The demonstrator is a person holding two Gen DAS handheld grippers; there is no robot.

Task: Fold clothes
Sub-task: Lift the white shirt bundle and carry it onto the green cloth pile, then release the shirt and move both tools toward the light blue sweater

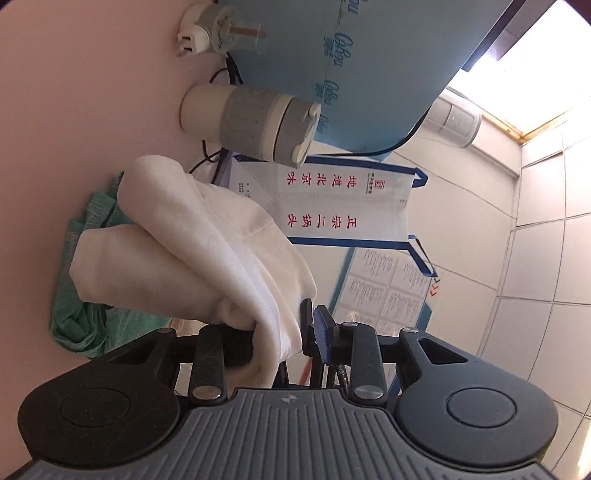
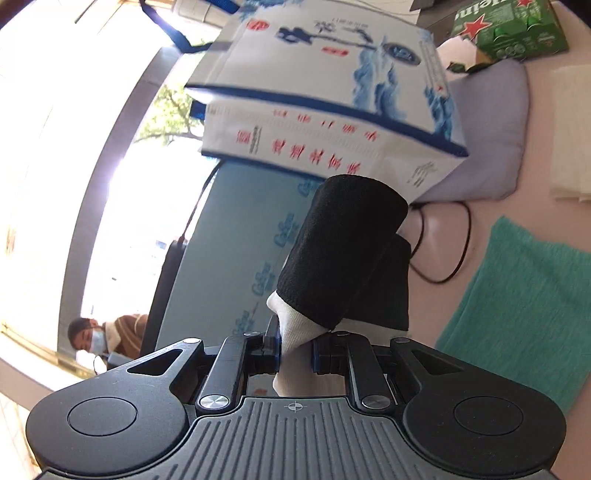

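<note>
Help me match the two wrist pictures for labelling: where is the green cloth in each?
Left wrist: green cloth at left middle, partly behind the white garment.
Right wrist: green cloth flat at right, on the pink surface.
Shared landmark: the white and blue printed bag.

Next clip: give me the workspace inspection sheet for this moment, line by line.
Surface: pale pink tabletop, partly covered.
Job's things: white garment bunched in the left gripper; black-and-white garment in the right gripper; green cloth lying flat on the table.
Clutter: printed tote bag, green beer carton, grey cushion, two white-grey cylindrical devices, blue board.
Grippers: both shut on fabric.
Cables: black cable looping over the table.
Surroundings: bright window, tiled wall, a masked person in the background.
</note>
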